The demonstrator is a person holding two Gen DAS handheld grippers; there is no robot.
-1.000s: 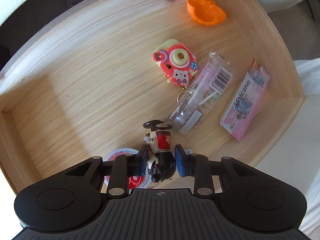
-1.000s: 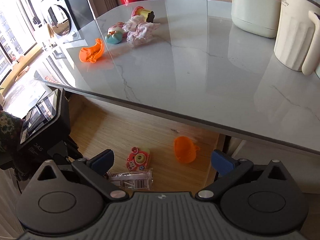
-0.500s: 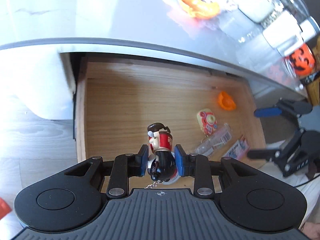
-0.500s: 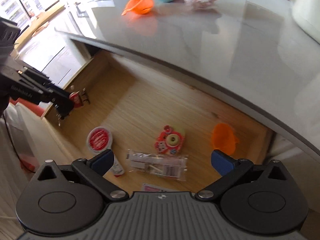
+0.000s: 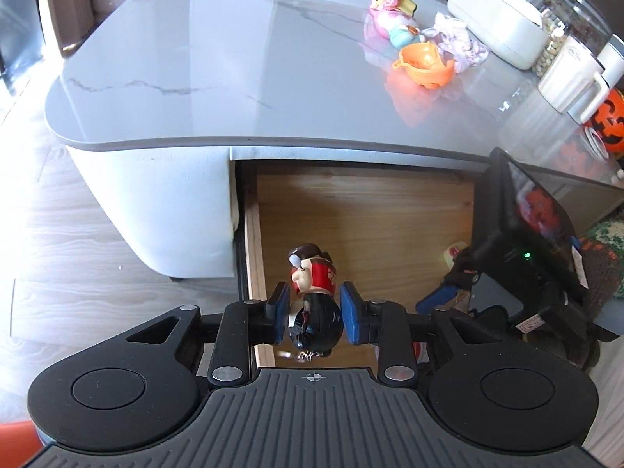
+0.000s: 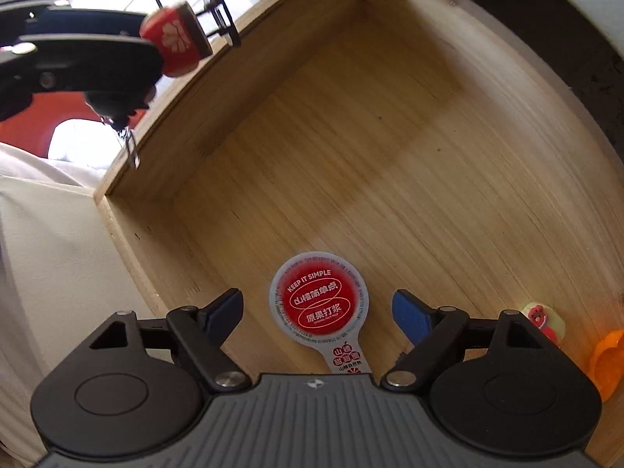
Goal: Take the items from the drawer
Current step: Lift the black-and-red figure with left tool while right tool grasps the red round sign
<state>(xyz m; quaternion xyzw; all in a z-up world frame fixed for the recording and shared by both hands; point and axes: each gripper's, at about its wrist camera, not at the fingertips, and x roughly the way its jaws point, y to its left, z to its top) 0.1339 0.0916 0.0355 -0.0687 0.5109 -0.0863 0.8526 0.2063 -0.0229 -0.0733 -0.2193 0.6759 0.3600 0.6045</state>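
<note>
Wooden drawer [image 6: 390, 136] open, left tongs [image 5: 314, 314] clamping figurine [image 5: 314, 296], right tongs [image 6: 318, 312] spread

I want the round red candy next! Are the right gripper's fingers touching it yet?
Apart. The right wrist view shows wood between the open right gripper and the round red candy on both sides.

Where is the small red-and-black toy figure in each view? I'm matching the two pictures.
Left wrist: small red-and-black toy figure, bottom centre, clamped by the left gripper.
Right wrist: figure top left, above the drawer edge.
Shared landmark: wooden drawer.
</note>
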